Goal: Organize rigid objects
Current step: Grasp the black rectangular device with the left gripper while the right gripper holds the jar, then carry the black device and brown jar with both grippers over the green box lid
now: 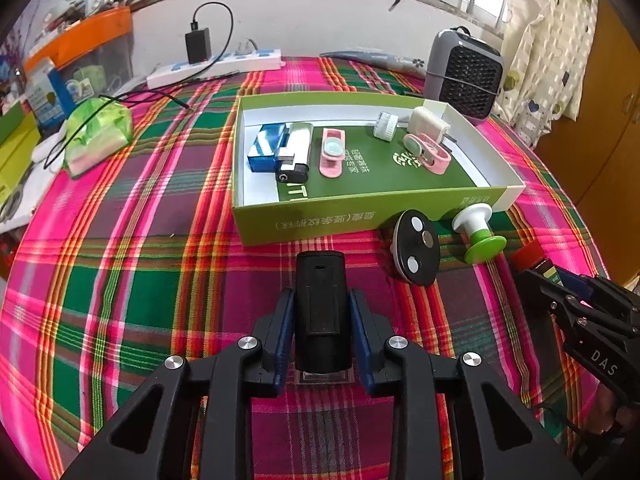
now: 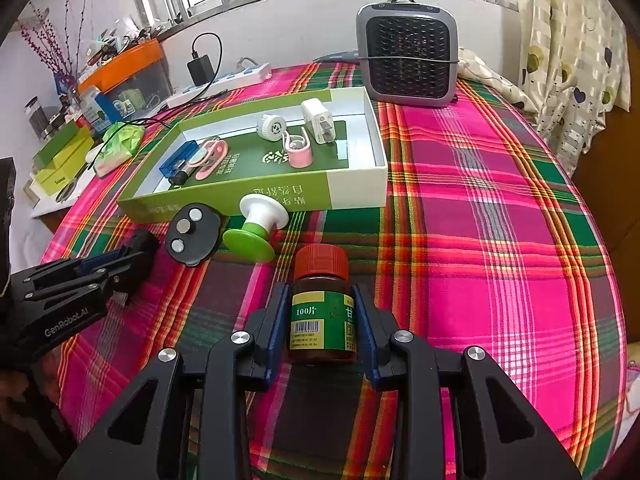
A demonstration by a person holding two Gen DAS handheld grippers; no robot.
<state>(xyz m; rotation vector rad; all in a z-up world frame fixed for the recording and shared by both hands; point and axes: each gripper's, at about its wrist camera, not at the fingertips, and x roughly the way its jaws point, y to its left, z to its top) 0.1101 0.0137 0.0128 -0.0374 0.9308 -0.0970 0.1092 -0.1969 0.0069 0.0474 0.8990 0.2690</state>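
While the left gripper (image 1: 322,312) clamped a black cylinder (image 1: 320,304) and the right gripper (image 2: 322,316) pinched a pill bottle (image 2: 322,308) on the cloth before the green box (image 1: 360,216), either smooth item risked slipping.

A shallow green-and-white box (image 1: 360,216) sits open on the plaid cloth, holding a blue case (image 1: 265,148), two pink clips (image 1: 333,151), a white round cap (image 1: 386,125) and a white plug (image 1: 430,122). Just outside its near wall lie a black disc with silver studs (image 1: 416,252) and a green-and-white spool (image 1: 478,232) — both tipped over. Nearer still: a black cylindrical device (image 1: 320,312) and a red-capped brown bottle (image 2: 323,308).
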